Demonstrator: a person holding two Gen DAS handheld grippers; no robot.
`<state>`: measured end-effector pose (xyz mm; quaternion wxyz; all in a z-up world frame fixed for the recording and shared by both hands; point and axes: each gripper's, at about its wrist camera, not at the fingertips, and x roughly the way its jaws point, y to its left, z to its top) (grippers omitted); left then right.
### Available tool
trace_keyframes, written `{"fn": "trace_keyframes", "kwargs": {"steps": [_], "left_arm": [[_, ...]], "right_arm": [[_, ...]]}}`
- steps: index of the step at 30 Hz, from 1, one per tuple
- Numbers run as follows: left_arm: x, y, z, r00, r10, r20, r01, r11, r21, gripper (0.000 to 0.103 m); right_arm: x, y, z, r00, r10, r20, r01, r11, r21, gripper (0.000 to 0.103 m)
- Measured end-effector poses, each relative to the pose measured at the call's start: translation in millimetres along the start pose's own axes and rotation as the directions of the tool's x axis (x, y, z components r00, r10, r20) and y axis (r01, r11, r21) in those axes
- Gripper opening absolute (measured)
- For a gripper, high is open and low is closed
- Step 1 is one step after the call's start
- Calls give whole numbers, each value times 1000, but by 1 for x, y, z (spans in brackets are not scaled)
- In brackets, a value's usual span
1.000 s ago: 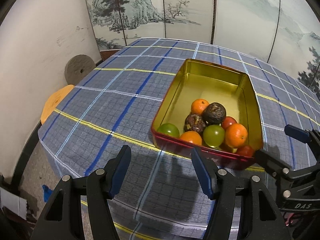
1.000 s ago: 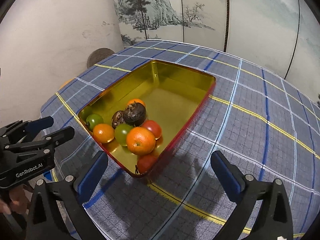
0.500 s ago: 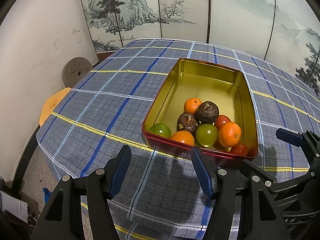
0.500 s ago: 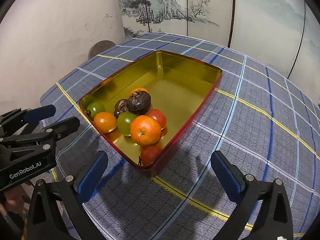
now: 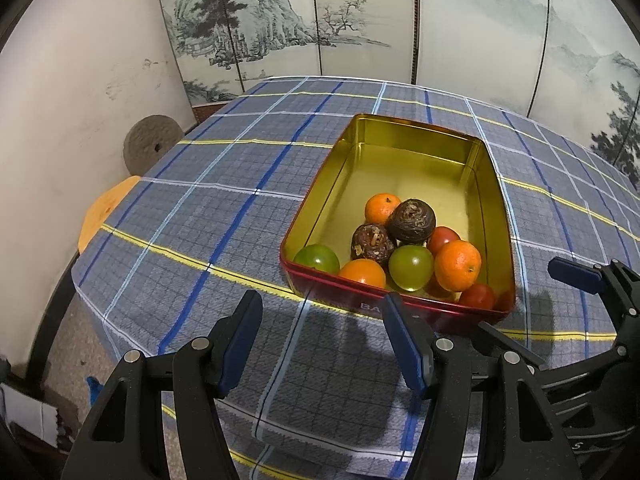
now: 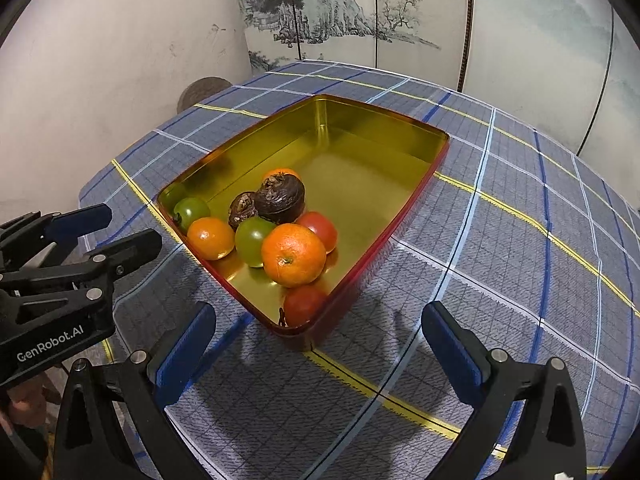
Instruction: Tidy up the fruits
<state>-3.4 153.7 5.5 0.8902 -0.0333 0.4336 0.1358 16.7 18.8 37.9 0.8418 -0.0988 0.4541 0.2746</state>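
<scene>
Fruits [image 6: 276, 236] lie heaped at the near end of a red tin [image 5: 404, 304] with a gold inside, which sits on the tabletop [image 5: 208, 216] under a blue plaid cloth. Nearest the cameras, the left tongs [image 5: 320, 340] hang over the near edge of the tabletop with their blue pads apart and nothing between them; the right pad lies just before the tin's near wall. The right tongs [image 6: 320, 344] stand wider apart, also empty, above bare cloth just before the tin's near corner. To the right of that corner the cloth is clear as far as the folding screen [image 6: 520, 40], and to the left of the tin an open stretch runs to the tabletop's rounded edge, beyond which the floor drops away.

The heap holds 3 oranges, 2 green tomatoes, 2 or 3 red tomatoes and 2 dark brown, wrinkled fruits. A red tomato [image 6: 304, 304] sits in the near corner, the largest orange [image 6: 294, 254] behind it, touching a green tomato [image 6: 254, 240]. The 2 brown fruits [image 6: 280, 198] rest side by side on top, farther back. The far half of the tin is bare gold metal. Behind the tabletop stand a white wall and the painted screen.
</scene>
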Motion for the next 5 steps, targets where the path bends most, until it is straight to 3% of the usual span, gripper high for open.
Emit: {"fn": "trace_keyframes", "kwargs": {"steps": [5], "left_arm": [[0,-1,1,1000,-18,-3,18,1000,2,63]], "right_arm": [[0,0,0,1000,-1,0,1,1000,0,102]]}}
